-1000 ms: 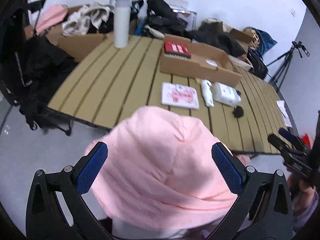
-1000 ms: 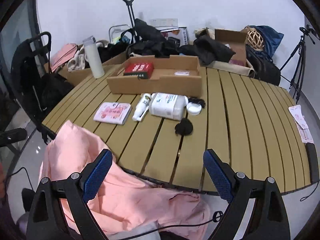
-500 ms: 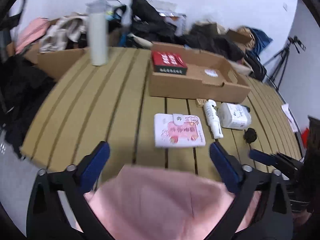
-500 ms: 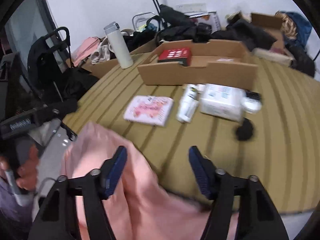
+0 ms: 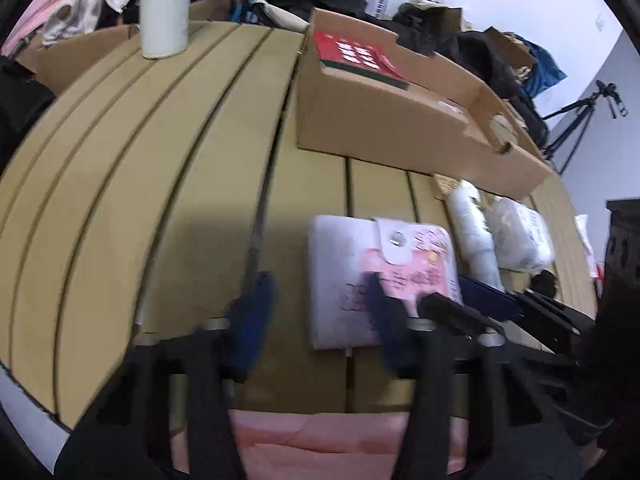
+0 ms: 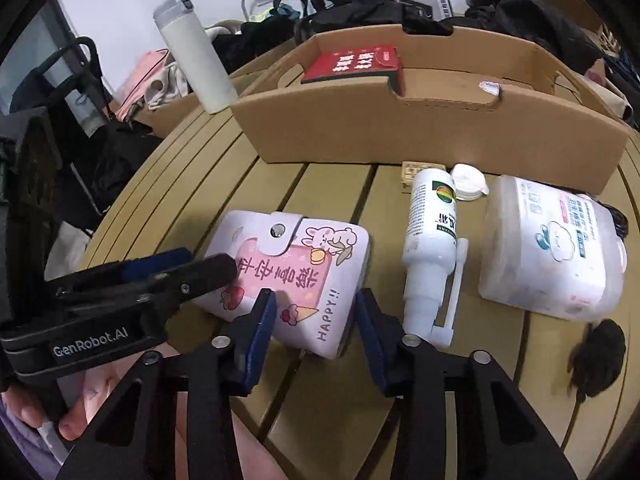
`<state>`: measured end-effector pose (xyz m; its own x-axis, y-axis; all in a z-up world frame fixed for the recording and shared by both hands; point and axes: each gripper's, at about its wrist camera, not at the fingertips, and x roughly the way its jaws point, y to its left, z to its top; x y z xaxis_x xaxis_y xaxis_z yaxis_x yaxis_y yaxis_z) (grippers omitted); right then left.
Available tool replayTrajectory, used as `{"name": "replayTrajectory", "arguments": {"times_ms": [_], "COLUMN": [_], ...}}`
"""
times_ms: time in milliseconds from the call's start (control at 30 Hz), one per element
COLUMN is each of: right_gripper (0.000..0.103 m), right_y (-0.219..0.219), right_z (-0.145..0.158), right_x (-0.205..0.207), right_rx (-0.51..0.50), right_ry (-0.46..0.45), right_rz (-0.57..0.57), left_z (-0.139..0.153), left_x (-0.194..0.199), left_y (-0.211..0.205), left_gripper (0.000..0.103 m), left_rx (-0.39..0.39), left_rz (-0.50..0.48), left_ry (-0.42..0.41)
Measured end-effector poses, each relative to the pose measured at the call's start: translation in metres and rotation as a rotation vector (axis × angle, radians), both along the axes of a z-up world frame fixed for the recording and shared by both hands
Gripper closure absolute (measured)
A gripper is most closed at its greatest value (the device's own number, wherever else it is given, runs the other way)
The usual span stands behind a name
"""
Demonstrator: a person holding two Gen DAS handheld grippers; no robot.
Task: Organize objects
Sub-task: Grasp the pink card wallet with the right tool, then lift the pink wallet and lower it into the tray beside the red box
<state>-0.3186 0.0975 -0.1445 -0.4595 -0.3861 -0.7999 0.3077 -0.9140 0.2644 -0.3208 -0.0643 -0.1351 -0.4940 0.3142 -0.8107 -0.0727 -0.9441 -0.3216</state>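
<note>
Table [image 6: 328,396] with one wallet [image 6: 296,276], two bottles [image 6: 432,236], one cardboard tray [image 6: 400,132].

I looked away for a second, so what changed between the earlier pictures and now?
Both grippers came in low over the table toward the pink card wallet. The left gripper and right gripper are closing, the wallet's near corner between the right's fingers, nothing gripped yet. Wallet, spray bottle and cardboard tray stayed put.

The bench [image 6: 328,400] is tan-slatted. At its centre lies a white wallet [image 6: 288,276] with a pink panel and rabbit print; at twelve o'clock, a brown cardboard tray [image 6: 400,136] holds a red box [image 6: 352,65]. A white bottle [image 6: 430,240] lies at three o'clock.
</note>
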Motion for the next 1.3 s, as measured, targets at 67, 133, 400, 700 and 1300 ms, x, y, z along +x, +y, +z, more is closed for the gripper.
{"name": "replayTrajectory", "arguments": {"times_ms": [67,133,400,700,1300], "right_gripper": [0.068,0.074,0.076,0.077,0.08], "right_y": [-0.001,0.0,0.04,0.084,0.085], "right_z": [0.001,0.003,0.064,0.094,0.103], "right_x": [-0.001,-0.001,0.064,0.169,0.197], "right_rx": [-0.005,-0.009,-0.051,-0.02,-0.073], "right_ry": [-0.004,-0.014,0.068,0.12,0.149], "right_rz": [0.005,0.008,0.007,-0.024,-0.001], "left_z": [0.002,0.009,0.072,0.105,0.108], "left_x": [0.003,0.011,0.088,0.17,0.194], "left_y": [0.002,0.007,0.042,0.09,0.084], "left_gripper": [0.082,0.084,0.085,0.089,0.09], "left_rx": [0.01,-0.028,0.034,0.055,0.045], "left_rz": [0.009,0.02,-0.002,-0.07,-0.047], "left_ry": [0.006,0.025,0.083,0.141,0.157]}}
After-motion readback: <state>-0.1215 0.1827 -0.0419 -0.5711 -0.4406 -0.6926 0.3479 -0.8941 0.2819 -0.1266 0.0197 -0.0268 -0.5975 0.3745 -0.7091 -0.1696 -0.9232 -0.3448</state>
